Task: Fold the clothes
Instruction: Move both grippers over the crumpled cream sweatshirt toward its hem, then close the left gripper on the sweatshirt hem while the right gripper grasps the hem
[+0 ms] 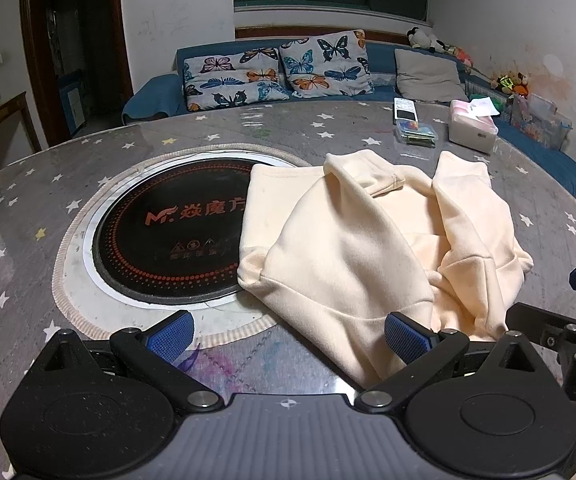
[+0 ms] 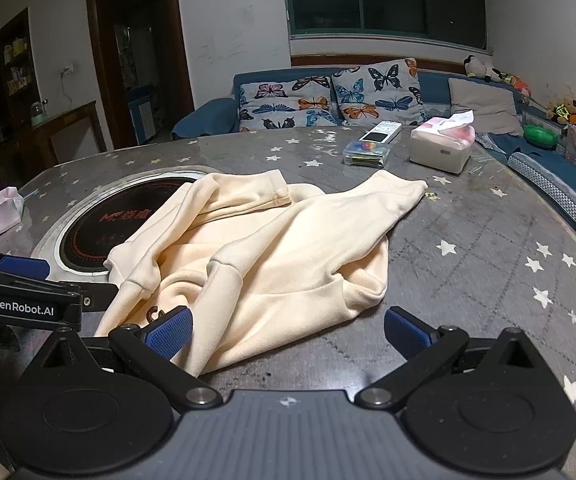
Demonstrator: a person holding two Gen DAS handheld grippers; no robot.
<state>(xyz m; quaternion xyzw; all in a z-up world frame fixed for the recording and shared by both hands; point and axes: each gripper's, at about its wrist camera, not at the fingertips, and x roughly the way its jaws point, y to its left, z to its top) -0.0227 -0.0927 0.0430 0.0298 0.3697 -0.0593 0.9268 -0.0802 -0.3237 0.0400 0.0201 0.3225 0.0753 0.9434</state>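
A tissue box (image 2: 442,148), remote (image 2: 380,133) and 2 butterfly cushions (image 1: 276,72) sit beyond the round cooktop (image 1: 168,232).

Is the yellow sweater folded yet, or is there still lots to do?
Not yet. Nothing looks folded: the cream sweater lies rumpled on the starry table, sleeves crossed over its body. Nothing is in hand either; the left gripper and right gripper are both open beside it. Smoothing and every fold remain.
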